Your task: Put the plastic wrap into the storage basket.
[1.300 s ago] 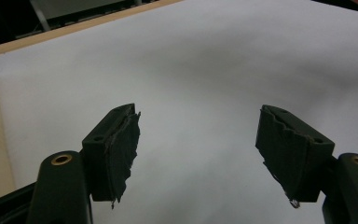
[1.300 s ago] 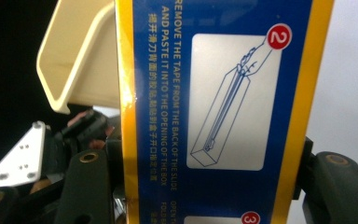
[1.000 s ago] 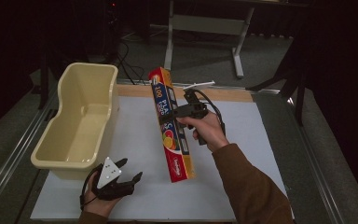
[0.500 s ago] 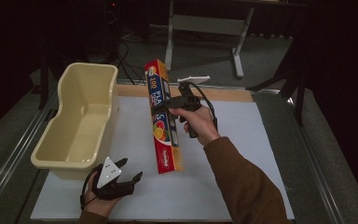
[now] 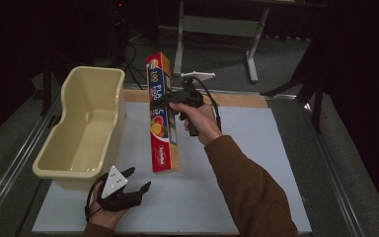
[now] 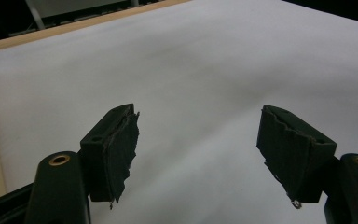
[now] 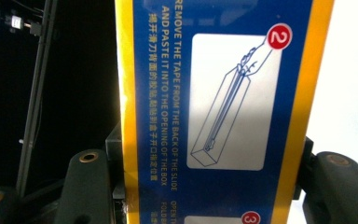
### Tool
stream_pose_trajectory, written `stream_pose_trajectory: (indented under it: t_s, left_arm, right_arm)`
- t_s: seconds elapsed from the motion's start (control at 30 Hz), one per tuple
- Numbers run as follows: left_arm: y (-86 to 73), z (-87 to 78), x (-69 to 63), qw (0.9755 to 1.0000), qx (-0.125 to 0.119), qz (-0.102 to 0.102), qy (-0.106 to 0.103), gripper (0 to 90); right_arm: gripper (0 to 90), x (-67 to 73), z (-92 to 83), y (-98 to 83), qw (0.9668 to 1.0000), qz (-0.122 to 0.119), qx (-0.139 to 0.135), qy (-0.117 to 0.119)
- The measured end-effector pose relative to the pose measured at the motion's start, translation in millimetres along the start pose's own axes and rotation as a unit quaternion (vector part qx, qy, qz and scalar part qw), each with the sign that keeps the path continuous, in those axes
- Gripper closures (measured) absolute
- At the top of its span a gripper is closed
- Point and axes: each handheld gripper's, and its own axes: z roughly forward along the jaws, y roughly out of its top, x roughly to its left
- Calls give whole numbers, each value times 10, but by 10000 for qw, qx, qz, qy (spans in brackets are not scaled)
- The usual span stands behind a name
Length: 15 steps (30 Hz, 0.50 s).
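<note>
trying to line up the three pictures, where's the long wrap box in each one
High view: the wrap box hangs tilted at centre, clamped by the right gripper, beside the cream tub.
Left gripper view: open jaws over the white table sheet; the box is not in it.
Right gripper view: the box's blue and yellow back panel stands between the jaws.
Shared landmark: the white table sheet.

A white table top (image 5: 256,163) with a pale wooden strip (image 5: 237,98) along its far edge sits in a dim room. Grey floor (image 5: 286,64) surrounds it. Beyond stands a grey metal frame (image 5: 212,24) on two legs. Black cables (image 5: 133,69) trail across the floor. The far background is dark.
</note>
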Motion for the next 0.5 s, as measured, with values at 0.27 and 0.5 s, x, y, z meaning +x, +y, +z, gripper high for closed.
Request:
stream_pose_trajectory:
  t_s: [0.27,0.5]
  left_arm:
    - [3,7,20,10000,-32,-57,-8,287]
    - [-14,15,26,9999,-25,-136,-26,285]
  right_arm:
    - [398,116,158,107,9997,109,-190,139]
    - [397,309,284,163,9993,9,-280,254]
